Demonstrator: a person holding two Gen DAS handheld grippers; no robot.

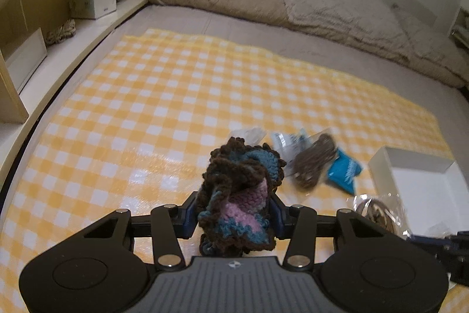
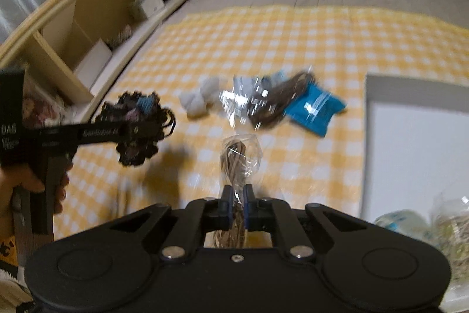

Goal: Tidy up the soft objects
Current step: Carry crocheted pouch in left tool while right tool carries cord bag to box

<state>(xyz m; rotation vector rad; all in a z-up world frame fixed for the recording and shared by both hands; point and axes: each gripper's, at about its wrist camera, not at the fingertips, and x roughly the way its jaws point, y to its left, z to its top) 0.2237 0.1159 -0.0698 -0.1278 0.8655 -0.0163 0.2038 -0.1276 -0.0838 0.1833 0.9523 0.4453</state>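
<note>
Crocheted brown, blue and pink yarn piece (image 1: 237, 195) is being clenched in the left hand-held gripper (image 1: 234, 213) above the yellow checked cloth (image 1: 146, 107); the right hand-held gripper (image 2: 236, 201) is pinching a clear-wrapped brown cord bundle (image 2: 239, 157), white box (image 2: 416, 151) at the cloth's right edge.

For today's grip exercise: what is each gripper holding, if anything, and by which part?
The left gripper clamps the crocheted piece around its bunched lower middle. The right gripper pinches the clear bag of tan cord at its near end.
</note>
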